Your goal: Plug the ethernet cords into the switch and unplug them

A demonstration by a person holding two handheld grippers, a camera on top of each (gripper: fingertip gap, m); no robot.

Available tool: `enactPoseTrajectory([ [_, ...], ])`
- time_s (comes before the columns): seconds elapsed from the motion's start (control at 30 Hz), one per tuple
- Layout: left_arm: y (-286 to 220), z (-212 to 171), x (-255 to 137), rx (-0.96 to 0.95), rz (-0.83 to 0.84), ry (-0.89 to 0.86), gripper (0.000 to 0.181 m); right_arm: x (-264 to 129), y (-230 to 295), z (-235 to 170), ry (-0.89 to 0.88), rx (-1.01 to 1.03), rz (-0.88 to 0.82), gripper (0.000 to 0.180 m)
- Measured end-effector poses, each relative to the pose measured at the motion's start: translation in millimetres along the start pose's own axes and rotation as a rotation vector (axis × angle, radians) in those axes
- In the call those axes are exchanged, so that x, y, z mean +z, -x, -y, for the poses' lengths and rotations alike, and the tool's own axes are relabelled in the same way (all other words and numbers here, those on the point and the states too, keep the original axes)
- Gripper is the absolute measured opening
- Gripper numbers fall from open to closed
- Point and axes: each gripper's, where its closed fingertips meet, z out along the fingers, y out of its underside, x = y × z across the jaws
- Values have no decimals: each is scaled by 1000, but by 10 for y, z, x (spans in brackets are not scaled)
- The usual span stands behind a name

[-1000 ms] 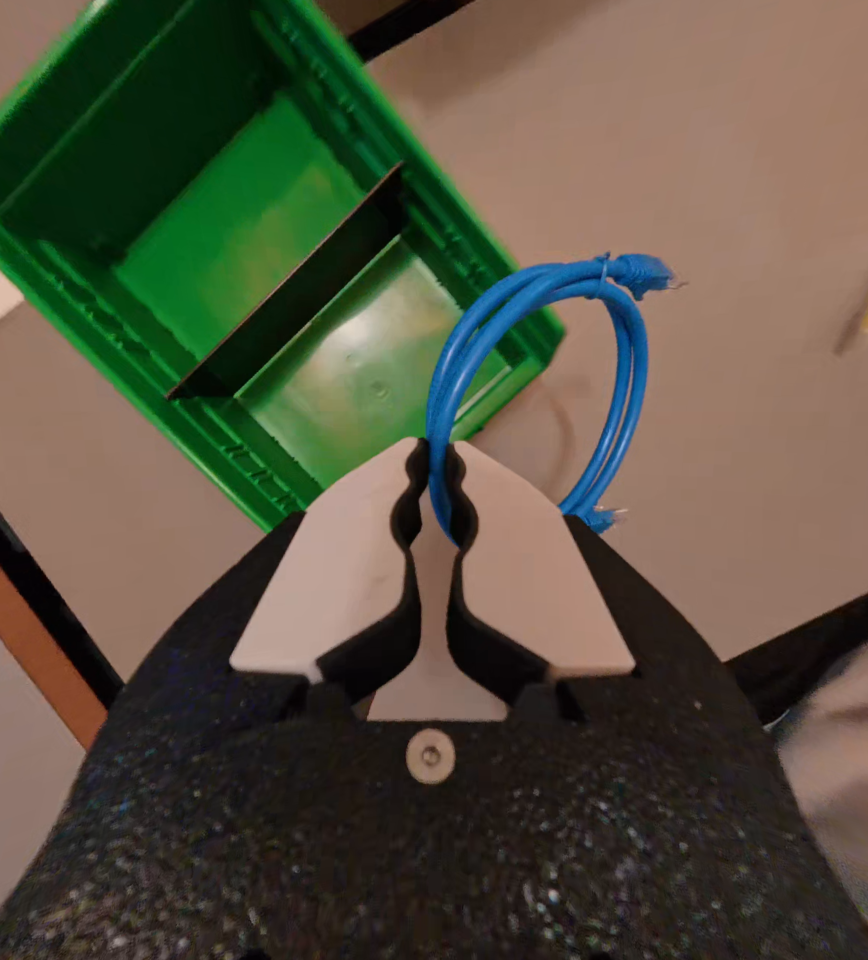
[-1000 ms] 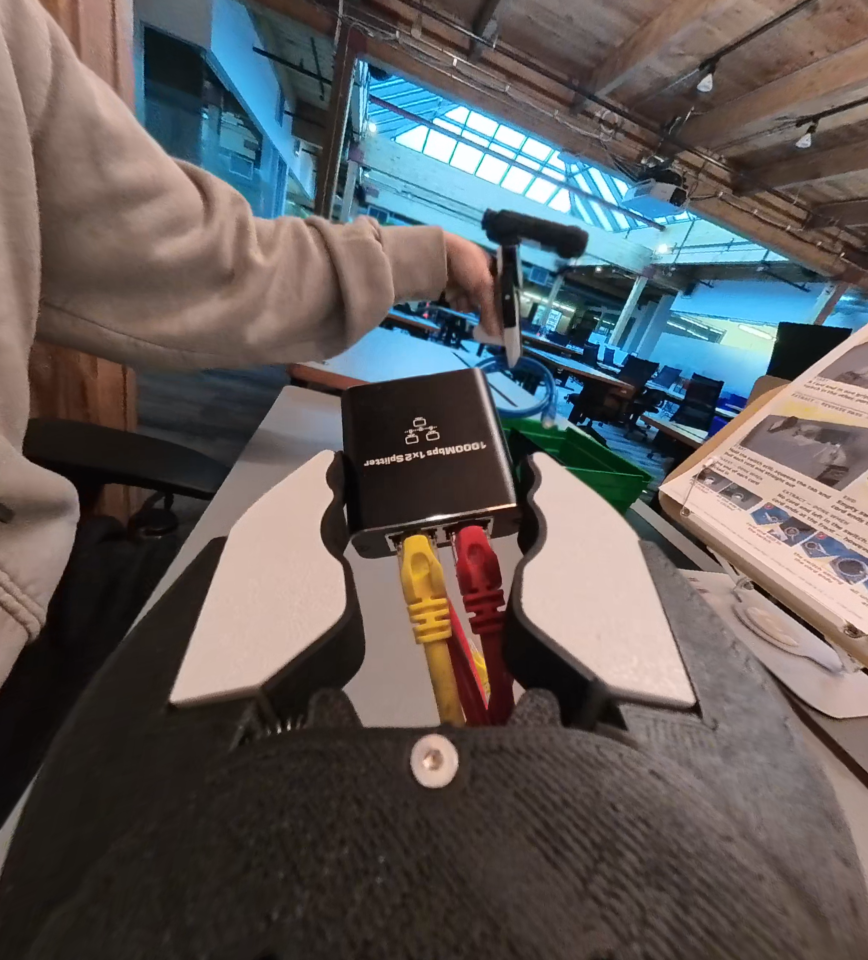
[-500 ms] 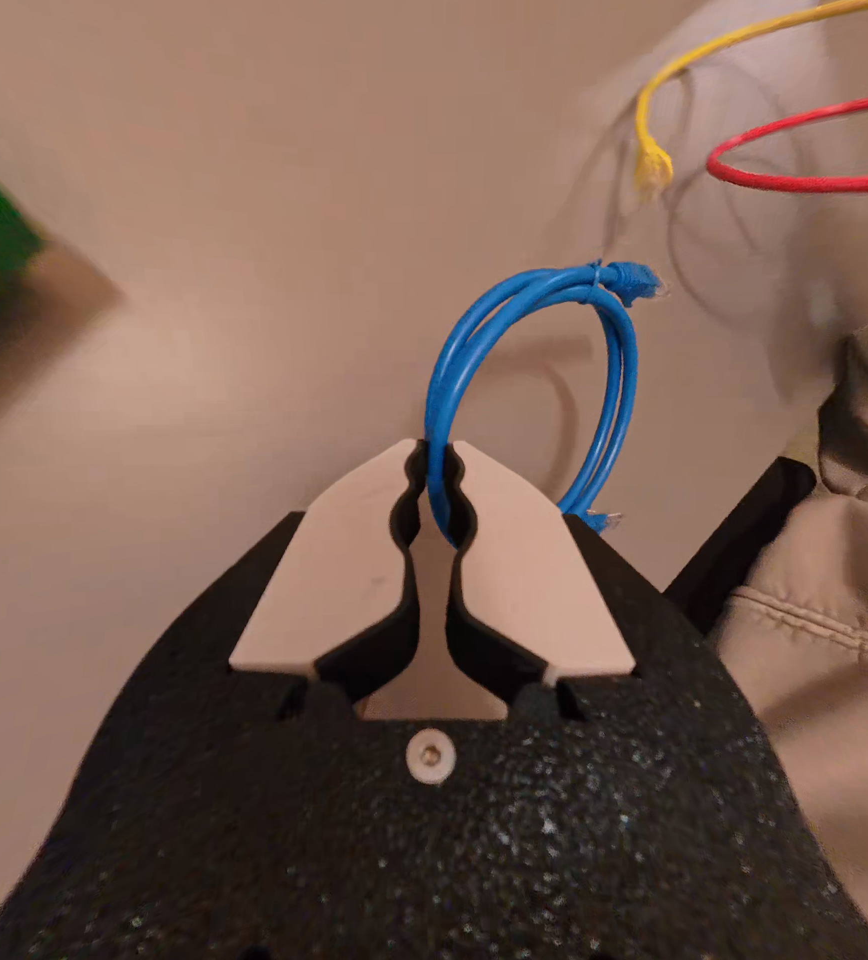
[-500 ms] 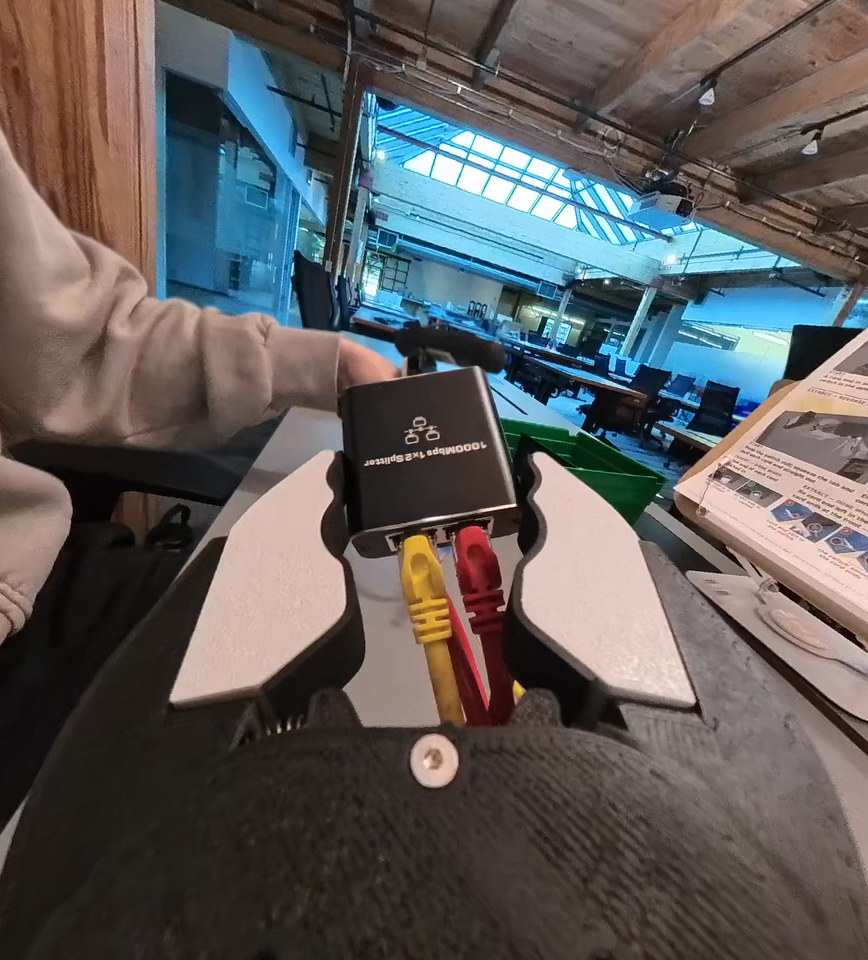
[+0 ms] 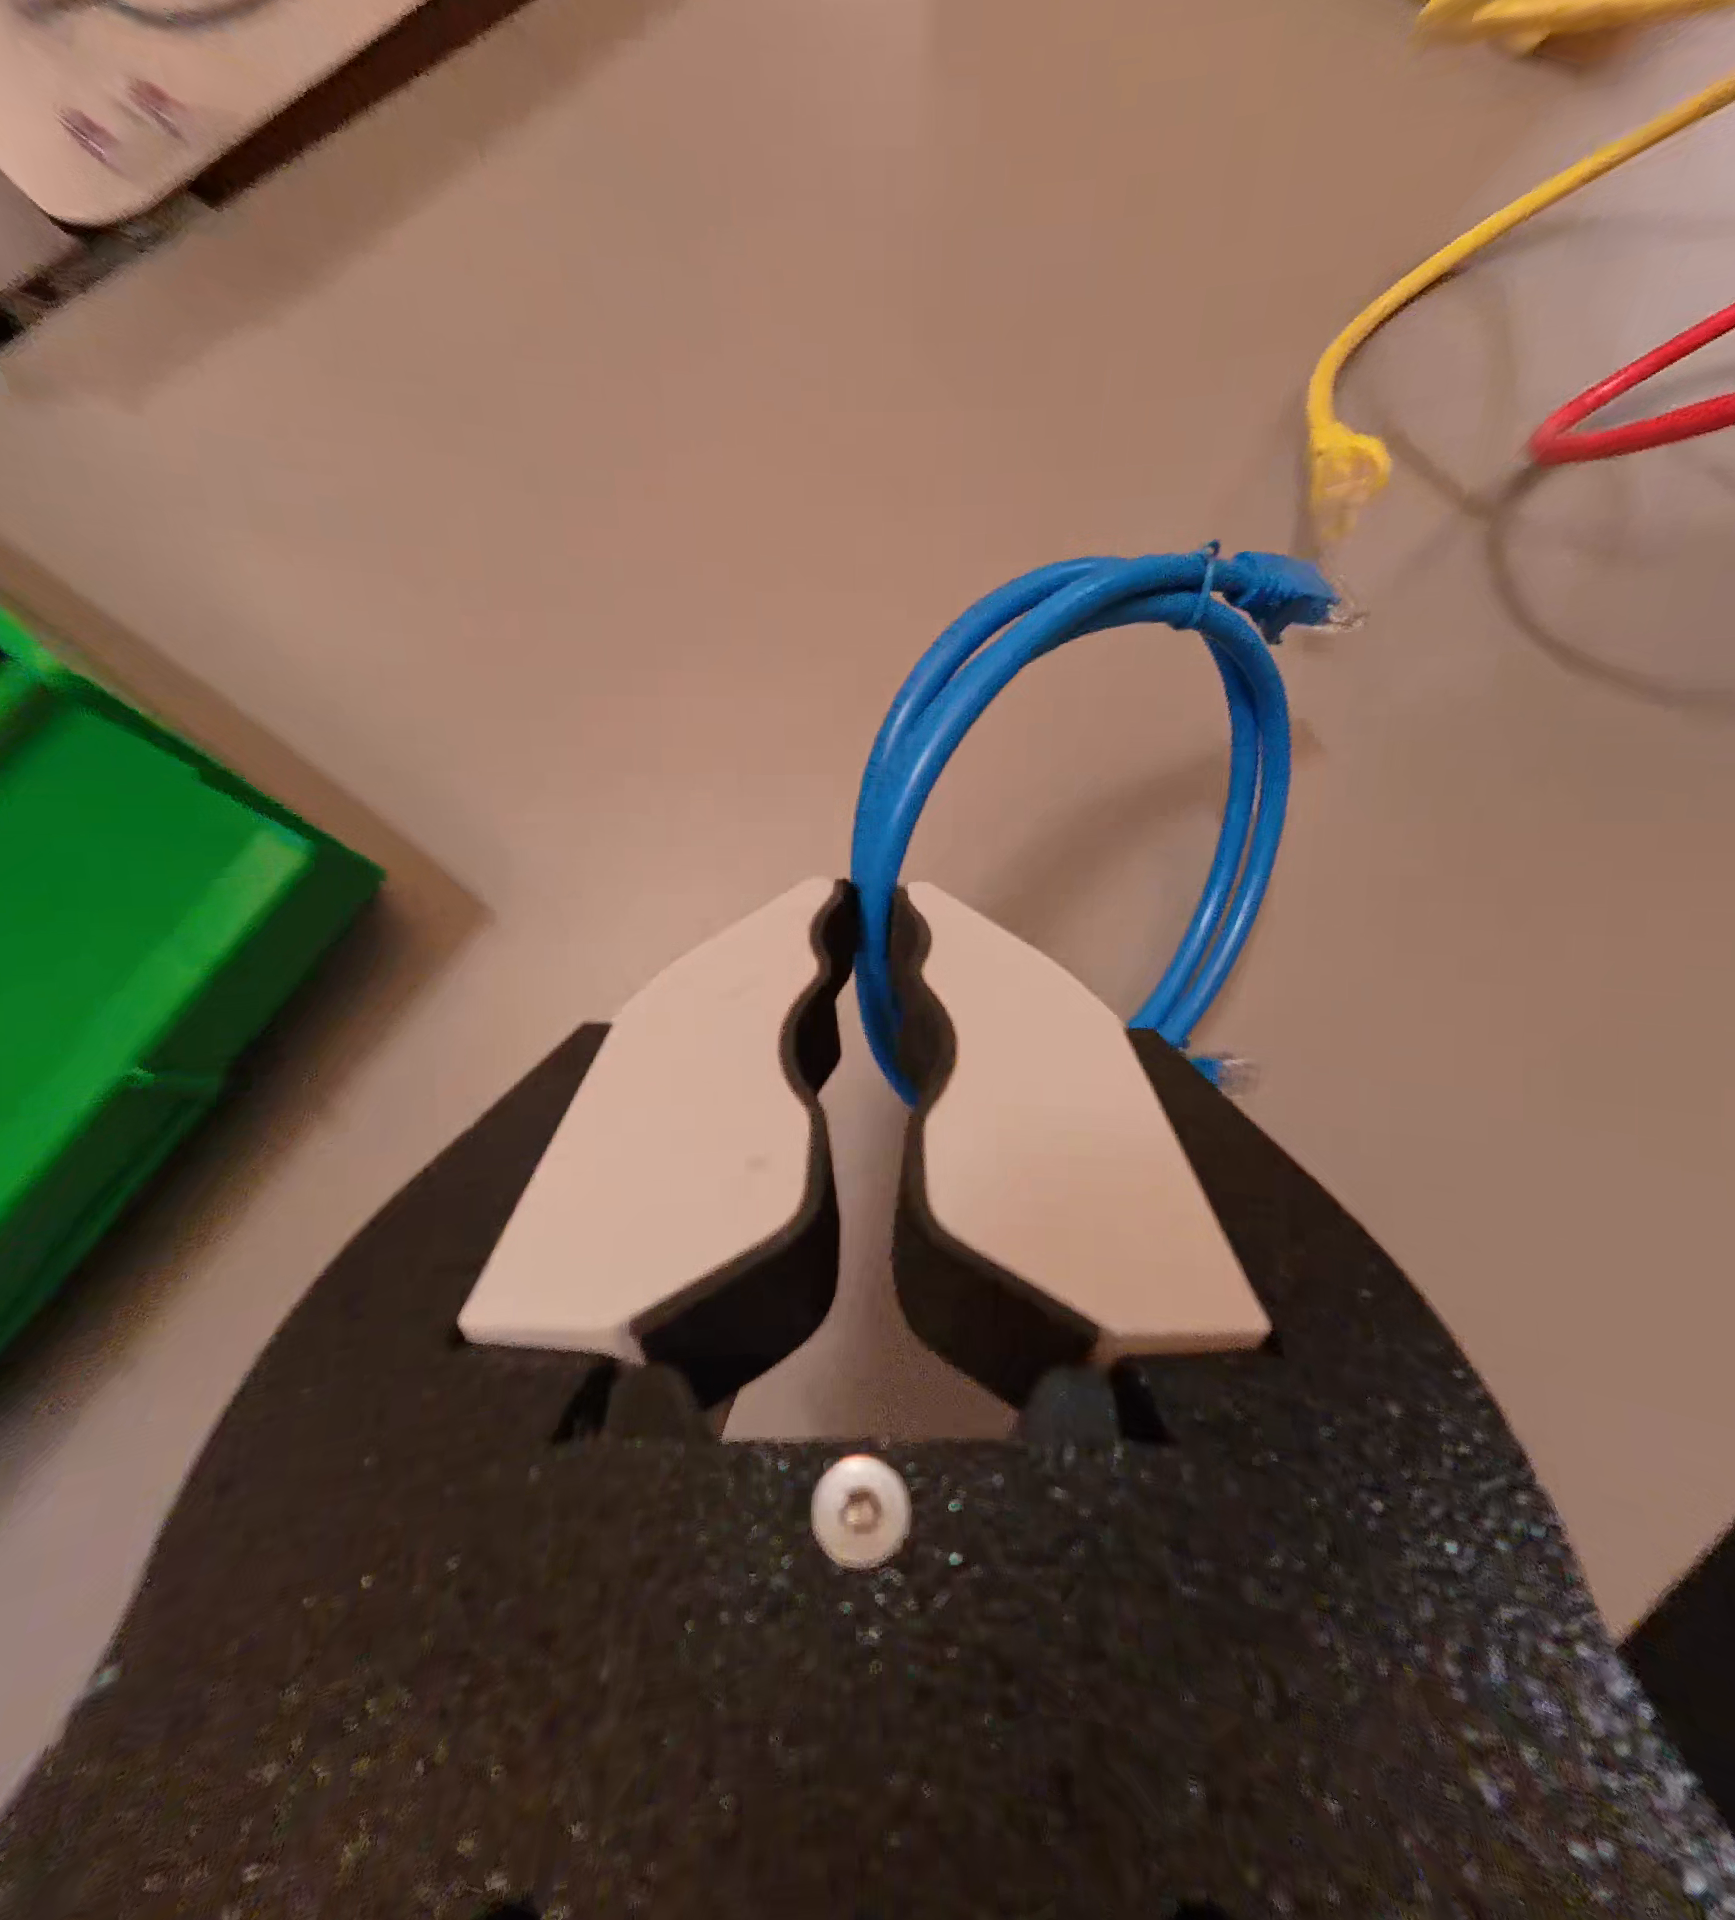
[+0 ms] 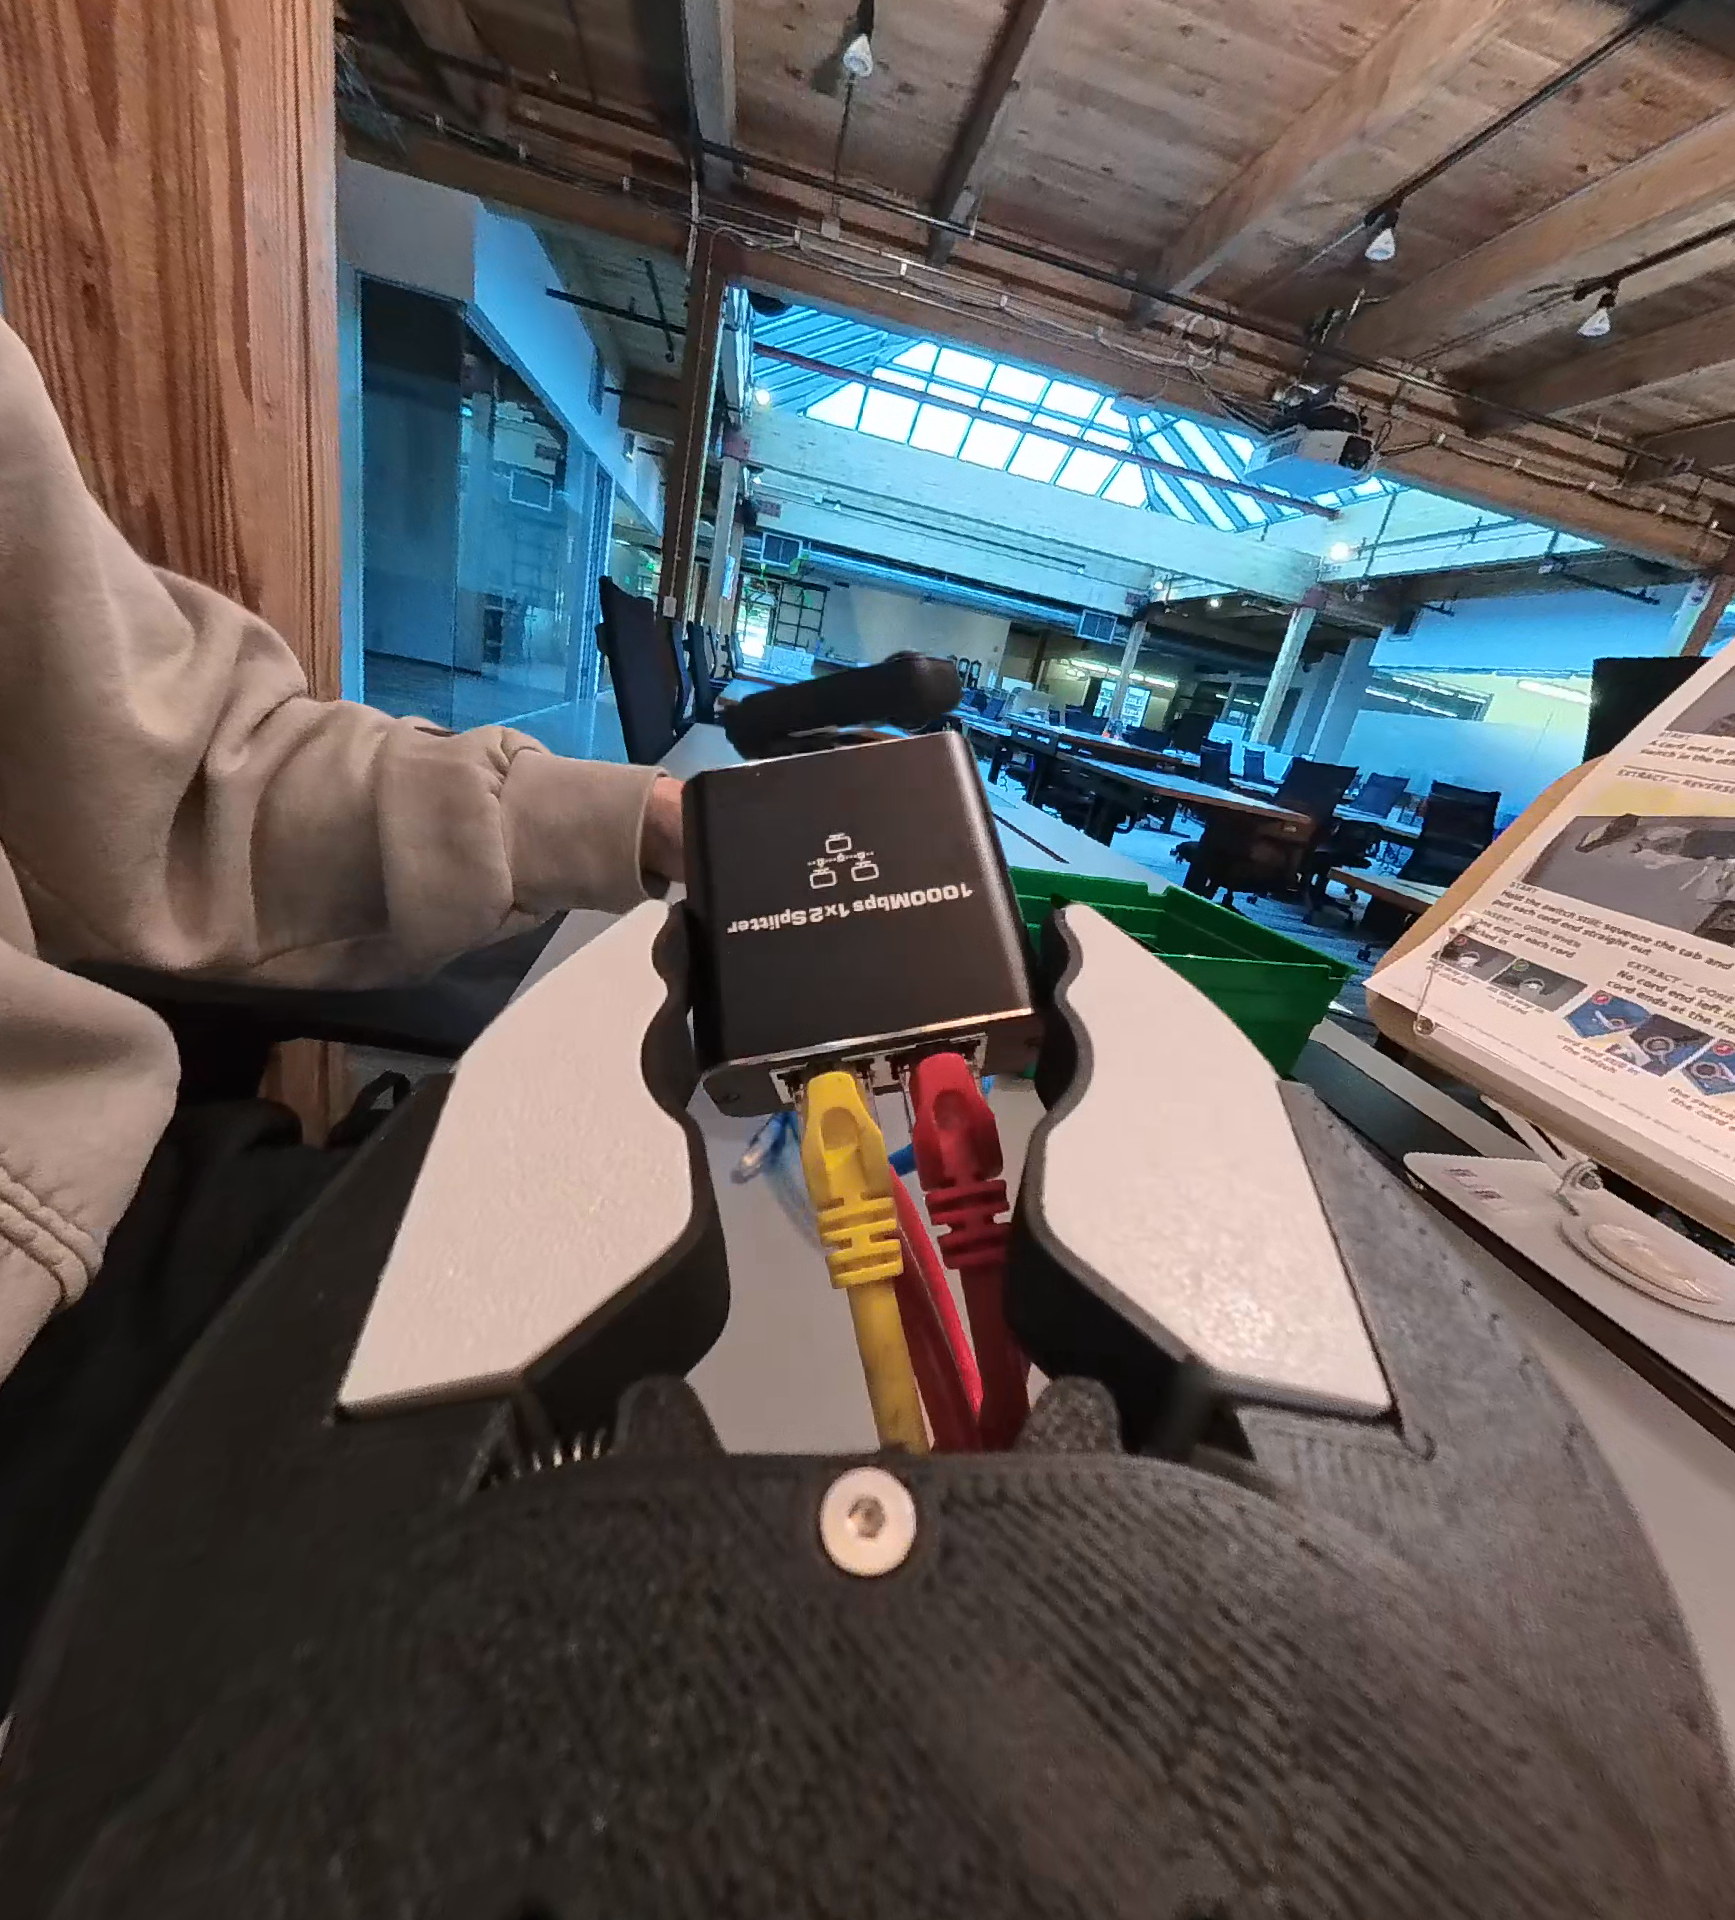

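My left gripper (image 5: 873, 896) is shut on a coiled blue ethernet cord (image 5: 1081, 613), tied with a thin twist, and holds it over the beige table (image 5: 634, 468). My right gripper (image 6: 855, 925) is shut on a black switch box (image 6: 847, 894), held up off the table. A yellow cord (image 6: 852, 1184) and a red cord (image 6: 962, 1153) are plugged into its two near ports. In the left wrist view the yellow cord's free plug (image 5: 1346, 473) lies on the table and a red cord loop (image 5: 1673, 405) hangs at the right.
A green plastic bin (image 5: 84, 977) sits at the left of the left wrist view and behind the switch (image 6: 1206, 956). An instruction sheet on a board (image 6: 1621, 935) stands at the right. A person's sleeved arm (image 6: 219, 790) reaches in from the left. One gripper's finger ends stand about 30 cm off the other's.
The left gripper has swung with the blue cord from over the green bin toward the yellow and red cords and lower; the bin is back in view at left. The right gripper stays on the switch.
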Motion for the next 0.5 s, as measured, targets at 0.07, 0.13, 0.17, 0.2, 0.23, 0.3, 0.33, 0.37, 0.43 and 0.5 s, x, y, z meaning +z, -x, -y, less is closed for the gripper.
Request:
enactPoseTrajectory([
  [0.07,-15,45,-18,-31,-24,-44,5,-1,-7,-16,13,-4,-5,65],
  [0.13,139,256,-163,46,104,-183,6,-2,-12,-26,19,-5,-7,65],
  [0.17,219,412,-294,129,199,-287,6,-3,-15,-26,17,-5,-9,65],
  [0.2,267,562,-440,237,297,-392,6,-3,-18,-26,15,-4,-9,65],
  [0.23,288,664,-567,363,400,-473,6,-4,-20,-27,14,-2,-9,65],
  [0.3,266,699,-691,624,592,-555,6,-1,-21,-38,17,-1,-9,65],
  [0.33,229,637,-669,699,639,-553,6,2,-18,-42,20,-1,-8,65],
  [0.37,176,537,-598,744,641,-529,6,6,-13,-42,21,-3,-6,65],
  [0.43,49,317,-458,802,600,-491,7,12,-4,-43,25,-6,-4,65],
  [0.5,-102,180,-447,823,551,-518,8,12,4,-54,35,-8,-1,65],
])
